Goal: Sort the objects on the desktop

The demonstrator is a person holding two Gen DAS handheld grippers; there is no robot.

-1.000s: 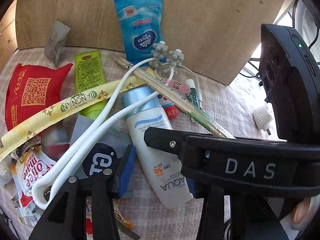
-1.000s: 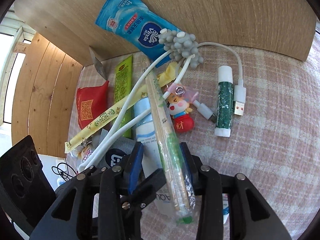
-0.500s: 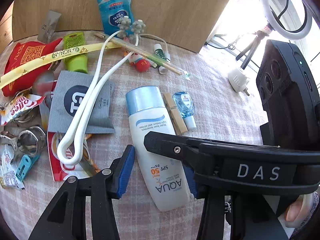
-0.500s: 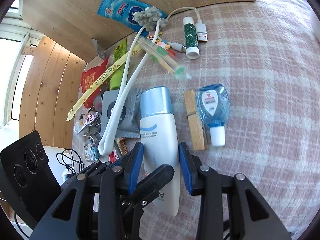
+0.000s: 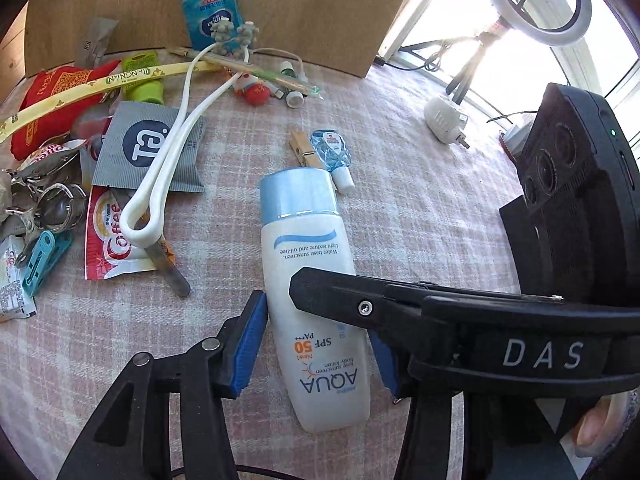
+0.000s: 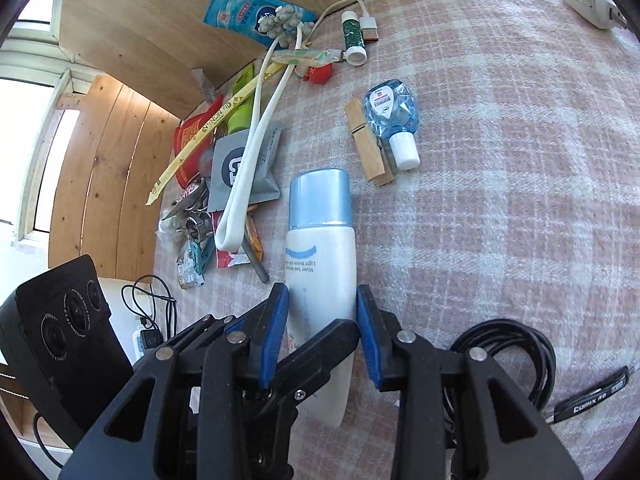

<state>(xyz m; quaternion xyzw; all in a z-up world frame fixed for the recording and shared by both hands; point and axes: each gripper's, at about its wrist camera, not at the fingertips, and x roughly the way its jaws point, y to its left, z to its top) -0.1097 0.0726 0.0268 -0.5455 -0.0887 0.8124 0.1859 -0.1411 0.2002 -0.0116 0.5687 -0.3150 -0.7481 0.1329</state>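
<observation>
Change since a second ago: the sunscreen bottle (image 5: 316, 292) had come away from the clutter pile, which now lay further off at the left and back; the chopstick packet (image 5: 256, 70) that had lain over the bottle stayed with the pile.
Sunscreen bottle: a white bottle with a pale blue cap, lying lengthwise on the checked pink cloth (image 6: 520, 160), cap pointing away from both cameras.
Right gripper (image 6: 322, 332): its blue pads sat against both sides of the bottle's white body, pinching it; the jaws had just been closing, with the bottle between them.
Left gripper (image 5: 316, 344): its jaws had just widened a little around the bottle's lower half; the left pad lay just beside the bottle's edge, the other pad was partly hidden behind the right gripper's arm, so whether it gripped cannot be told.
Just past the cap: a wooden clothespin (image 6: 368, 142) and a small blue sanitizer bottle (image 6: 392, 116), side by side.
Left of the bottle: a folded white cable (image 5: 168, 156) lying across a grey sachet (image 5: 148, 148), with a coffee creamer packet (image 5: 116, 236) and a teal clip (image 5: 42, 260) nearby.
Far back by the wooden board (image 5: 320, 8): a blue tissue pack (image 5: 208, 0), a red pouch (image 5: 52, 92), a yellow tea sachet (image 5: 92, 86).
Right edge: a white plug adapter (image 5: 444, 120) on the cloth.
</observation>
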